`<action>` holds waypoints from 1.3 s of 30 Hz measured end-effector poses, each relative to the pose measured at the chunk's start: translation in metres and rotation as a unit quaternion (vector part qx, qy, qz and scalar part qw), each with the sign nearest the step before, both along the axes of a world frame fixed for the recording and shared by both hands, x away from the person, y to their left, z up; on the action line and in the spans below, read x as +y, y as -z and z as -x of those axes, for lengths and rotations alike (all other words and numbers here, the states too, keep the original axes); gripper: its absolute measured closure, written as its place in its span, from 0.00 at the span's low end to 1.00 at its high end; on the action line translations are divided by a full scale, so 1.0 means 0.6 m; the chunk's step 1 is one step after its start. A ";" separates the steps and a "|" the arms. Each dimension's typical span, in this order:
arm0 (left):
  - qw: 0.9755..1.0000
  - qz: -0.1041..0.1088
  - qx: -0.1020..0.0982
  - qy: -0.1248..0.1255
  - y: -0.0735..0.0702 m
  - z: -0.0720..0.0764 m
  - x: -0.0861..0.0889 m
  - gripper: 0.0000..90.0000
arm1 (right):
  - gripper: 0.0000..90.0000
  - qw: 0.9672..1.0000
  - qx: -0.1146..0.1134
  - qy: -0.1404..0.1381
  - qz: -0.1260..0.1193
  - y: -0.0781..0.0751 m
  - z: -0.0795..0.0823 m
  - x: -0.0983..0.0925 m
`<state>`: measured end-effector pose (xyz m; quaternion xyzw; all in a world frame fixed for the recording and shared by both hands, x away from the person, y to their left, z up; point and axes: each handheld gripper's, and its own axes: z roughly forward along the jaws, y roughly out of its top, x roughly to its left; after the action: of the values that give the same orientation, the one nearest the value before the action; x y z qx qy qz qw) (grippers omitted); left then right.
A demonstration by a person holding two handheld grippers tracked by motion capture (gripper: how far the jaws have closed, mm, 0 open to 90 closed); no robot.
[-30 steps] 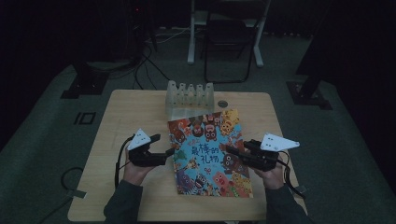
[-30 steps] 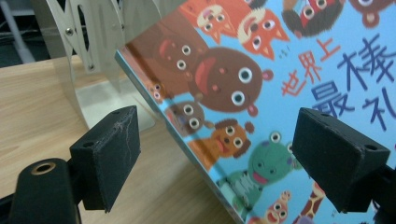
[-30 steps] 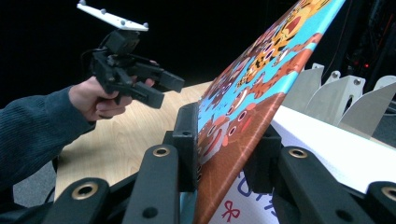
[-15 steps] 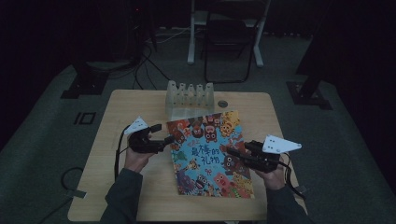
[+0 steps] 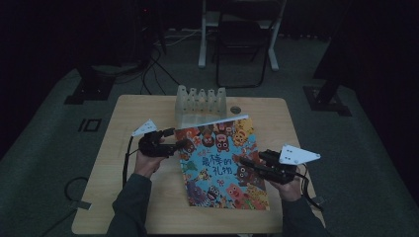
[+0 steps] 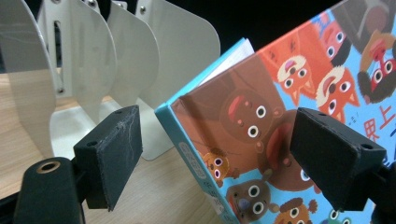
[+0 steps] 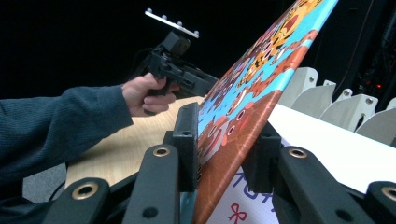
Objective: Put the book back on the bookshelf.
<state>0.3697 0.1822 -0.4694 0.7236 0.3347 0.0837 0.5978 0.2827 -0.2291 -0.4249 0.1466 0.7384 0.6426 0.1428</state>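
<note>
Wooden table: picture book titled with Chinese characters

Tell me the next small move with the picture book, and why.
Probably close the left gripper on the book's spine edge. Its jaws stand open around the picture book without pressing it, while the right gripper alone clamps the cover and the white rack waits just behind.

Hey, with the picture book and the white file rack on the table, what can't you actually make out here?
- Picture book: small print on its cover, too small and dim in the high view.
- Book's underside: hidden by its own cover in the left gripper view.
- White file rack: near base hidden behind the lifted book in the high view; tops cut off in the left gripper view.
- Right gripper: clamps the cover, hiding the artwork beneath.
</note>
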 end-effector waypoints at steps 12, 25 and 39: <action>1.000 -0.011 -0.001 0.015 -0.010 0.008 -0.011 0.23 | 0.78 1.000 -0.004 0.007 0.015 0.002 -0.002 -0.006; 0.999 -0.010 -0.040 -0.019 -0.038 0.032 -0.006 0.27 | 0.82 1.000 0.019 0.003 0.010 0.011 -0.012 -0.015; 0.997 -0.007 -0.075 -0.022 -0.067 0.058 -0.008 0.34 | 0.77 0.999 0.042 0.015 0.008 0.031 -0.027 -0.032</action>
<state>0.3348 0.1774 -0.4290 0.7120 0.3044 0.1535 0.6139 0.2989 -0.2484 -0.4435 0.1838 0.7464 0.6278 0.1225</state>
